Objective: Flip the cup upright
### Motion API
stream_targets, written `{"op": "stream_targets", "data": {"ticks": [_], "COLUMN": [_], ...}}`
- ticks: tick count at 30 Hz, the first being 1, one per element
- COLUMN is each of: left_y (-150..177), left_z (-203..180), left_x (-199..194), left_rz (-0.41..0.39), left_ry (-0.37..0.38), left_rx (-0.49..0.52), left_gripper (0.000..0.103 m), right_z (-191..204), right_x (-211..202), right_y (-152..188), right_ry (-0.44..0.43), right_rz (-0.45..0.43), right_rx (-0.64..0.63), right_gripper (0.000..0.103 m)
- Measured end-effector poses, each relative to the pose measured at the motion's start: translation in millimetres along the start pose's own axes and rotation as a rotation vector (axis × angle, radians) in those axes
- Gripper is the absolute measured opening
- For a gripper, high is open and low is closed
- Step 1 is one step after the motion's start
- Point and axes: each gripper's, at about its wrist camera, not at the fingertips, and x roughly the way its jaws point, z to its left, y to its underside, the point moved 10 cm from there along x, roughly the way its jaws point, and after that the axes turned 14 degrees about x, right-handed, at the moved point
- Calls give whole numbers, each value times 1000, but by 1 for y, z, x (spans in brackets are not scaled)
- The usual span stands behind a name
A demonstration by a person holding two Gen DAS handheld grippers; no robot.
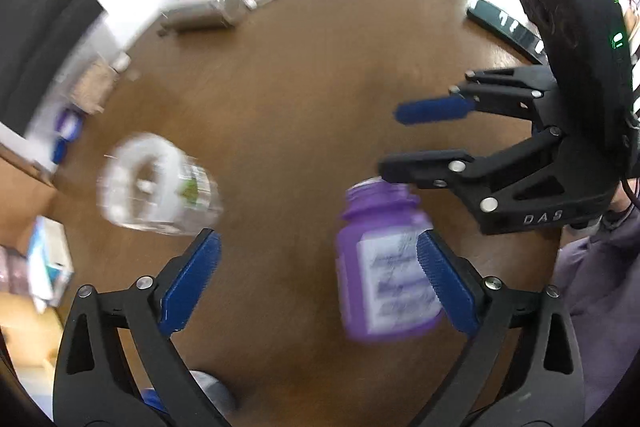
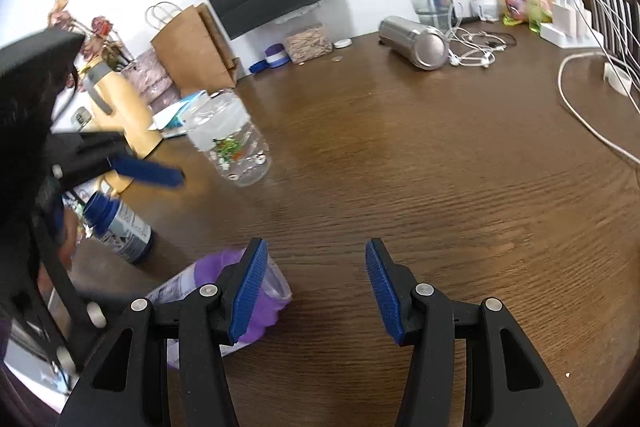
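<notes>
Left tool (image 1: 318,279) and right tool (image 2: 316,291) both spread wide, empty

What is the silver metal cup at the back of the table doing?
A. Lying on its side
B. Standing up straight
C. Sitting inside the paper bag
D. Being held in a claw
A: the silver metal cup lies on its side on the brown table, its round end facing us, with no claw touching it.

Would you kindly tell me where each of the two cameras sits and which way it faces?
Left wrist: on the left hand-held gripper, looking steeply down at the wooden table; its blue fingers are open, the right hand-held gripper enters from the right.
Right wrist: on the right hand-held gripper, facing across the table toward the wall; fingers open.
Shared: purple bottle, clear plastic cup on its side, steel tumbler.
</notes>
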Motion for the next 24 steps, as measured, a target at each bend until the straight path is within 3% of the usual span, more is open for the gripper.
{"op": "stream_targets", "data": {"ticks": [2,3,9,17,19,20,23,24], "left_y": [-1,0,1,-4,0,3,16,20], "left_z": [-8,-10,-1,6,15,15,10,11], "left_x": [18,27,57,51,43,40,43,46], "left_rz": [46,81,194,154,163,171,215,230], "left_ry": [49,73,81,104,56,48,71,72], "left_rx": [5,27,124,89,84,91,80,67], "left_gripper": [90,81,48,51,81,84,84,76], "right_z": [-7,-10,-10,-7,-4,-2,3,5], "right_x": [4,4,1,4,4,5,8,9], "right_y": [-2,-2,-9,-14,-16,-16,-14,-14], "right_ry": [20,32,24,-6,-16,-22,-43,-51], "right_rz": [11,13,-4,11,9,14,34,38], "right_rx": [15,23,29,45,45,45,47,48], "right_gripper": [56,56,56,56,56,56,56,56]}}
